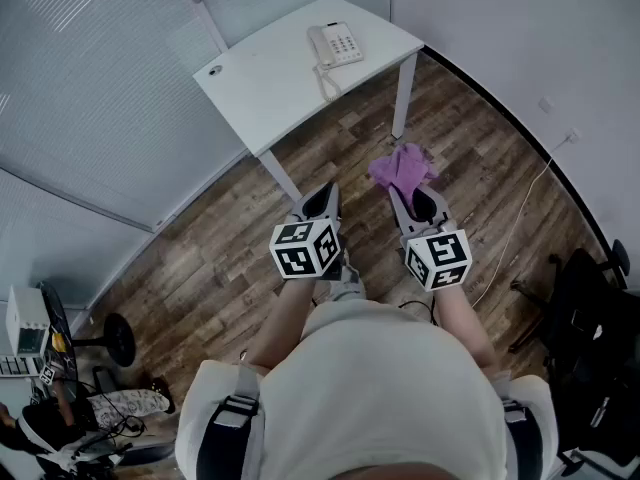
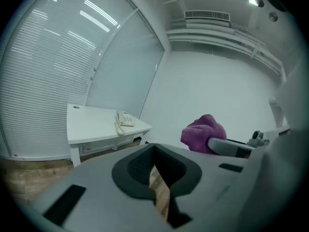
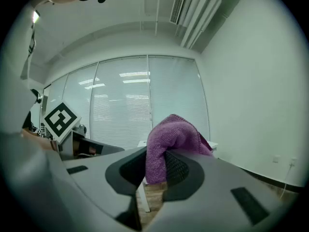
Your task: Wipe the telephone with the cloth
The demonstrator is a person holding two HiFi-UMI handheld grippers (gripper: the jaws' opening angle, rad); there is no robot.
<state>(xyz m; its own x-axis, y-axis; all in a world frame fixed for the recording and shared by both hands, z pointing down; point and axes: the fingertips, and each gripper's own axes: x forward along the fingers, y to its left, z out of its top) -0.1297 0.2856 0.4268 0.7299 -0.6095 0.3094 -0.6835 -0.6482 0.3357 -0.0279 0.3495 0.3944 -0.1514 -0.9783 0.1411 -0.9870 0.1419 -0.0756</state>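
Meanwhile, the right tongs [image 1: 412, 200] are clamping the purple cloth [image 1: 402, 166] while the left tongs [image 1: 322, 202] (fully closed, empty) are hovering well apart from the telephone [image 1: 335, 43] on the worktop [image 1: 262, 93].

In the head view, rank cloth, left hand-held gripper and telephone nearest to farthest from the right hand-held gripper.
1. Cloth, clamped in the right hand-held gripper.
2. Left hand-held gripper, beside it on the left.
3. Telephone, far ahead on the table.

one telephone [image 1: 335, 44], one cloth [image 1: 402, 168], one table [image 1: 265, 93], two grippers [image 1: 323, 200] [image 1: 418, 204]
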